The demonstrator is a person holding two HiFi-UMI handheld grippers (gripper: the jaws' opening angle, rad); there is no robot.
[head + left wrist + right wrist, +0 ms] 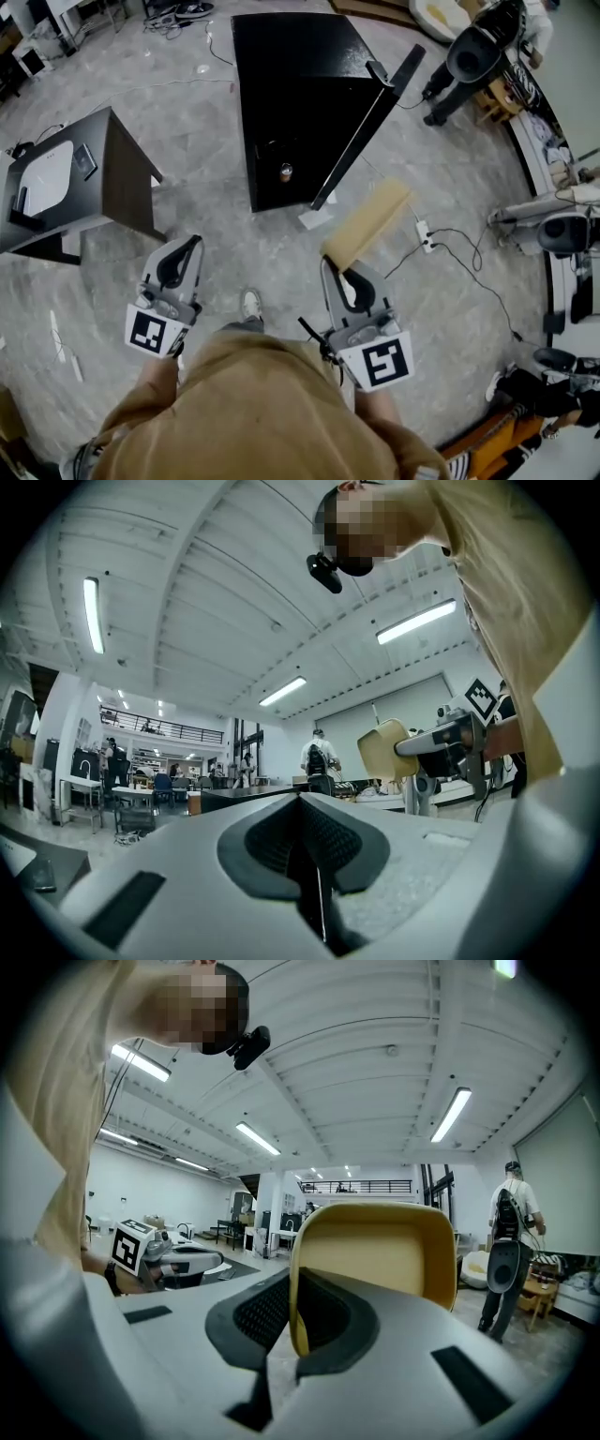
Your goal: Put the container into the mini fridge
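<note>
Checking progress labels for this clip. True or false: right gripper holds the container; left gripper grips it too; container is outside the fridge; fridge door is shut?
1. The right gripper holds the container by its edge: true.
2. The left gripper grips it too: false; its jaws are together on nothing.
3. The container is outside the mini fridge: true.
4. The door is shut: false; it stands open.

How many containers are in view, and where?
1. The container is clamped in the right gripper, short of the open fridge. A small thing inside the fridge is unclear; more may be hidden there.
</note>
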